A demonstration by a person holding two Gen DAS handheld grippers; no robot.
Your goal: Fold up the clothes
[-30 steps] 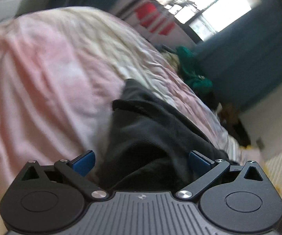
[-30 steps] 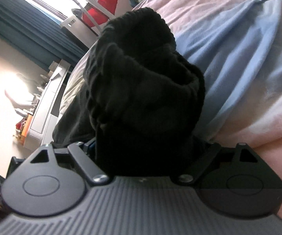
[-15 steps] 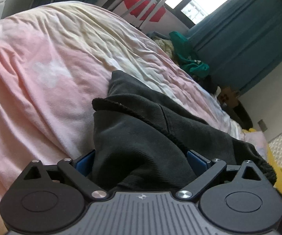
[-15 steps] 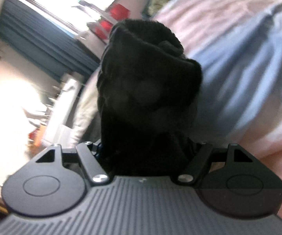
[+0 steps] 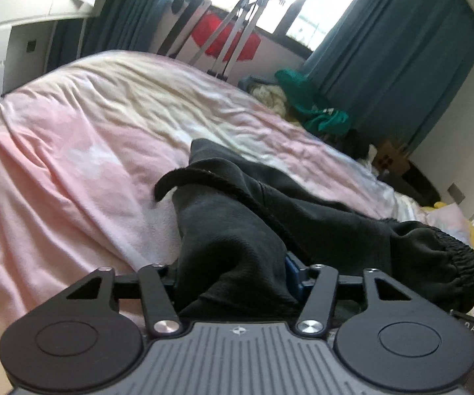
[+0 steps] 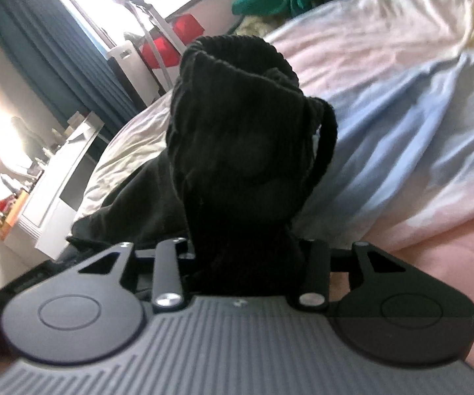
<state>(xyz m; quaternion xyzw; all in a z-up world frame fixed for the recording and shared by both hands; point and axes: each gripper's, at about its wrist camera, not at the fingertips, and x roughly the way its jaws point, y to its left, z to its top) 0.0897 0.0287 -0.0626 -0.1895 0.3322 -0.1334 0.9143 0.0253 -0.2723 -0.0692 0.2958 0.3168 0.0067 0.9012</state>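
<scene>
**Reporter:** Black sweatpants (image 5: pixel 237 247), a bedroom, midday light. What does your claw have?

**Operator:** My left gripper (image 5: pixel 232 275) is clamped on a thick bunch of the dark cloth; it fills the gap between the blue pads, jaws drawn narrow round it. My right gripper (image 6: pixel 243 263) is closed the same way on the ribbed, elastic end (image 6: pixel 237 52), which stands up in front of the lens like a hood.

**Reporter:** And beyond the claws?

**Operator:** The rest of the garment trails off across the pink bedcover (image 5: pixel 72 151), one gathered cuff (image 5: pixel 451 263) at my left gripper's right. A blue patch of the cover (image 6: pixel 401 125) lies behind the right gripper. Past the bed: teal curtains (image 5: pixel 401 49), a green heap of clothes (image 5: pixel 316 108), a white dresser (image 5: pixel 3 33).

**Reporter:** What changed in the last second?

**Operator:** Both views swung. A second ago my left camera was tipped sharply, the bed a steep slope; now it sits nearer level and lower, with more cloth laid out ahead. The jaws have drawn in, too. The right has turned as well, bundle unchanged in the grip.

**Reporter:** Meaning?

**Operator:** I'd judge the garment is being carried or spread, both ends in hand. It lies bunched, not flat, so no neat fold shows.
</scene>
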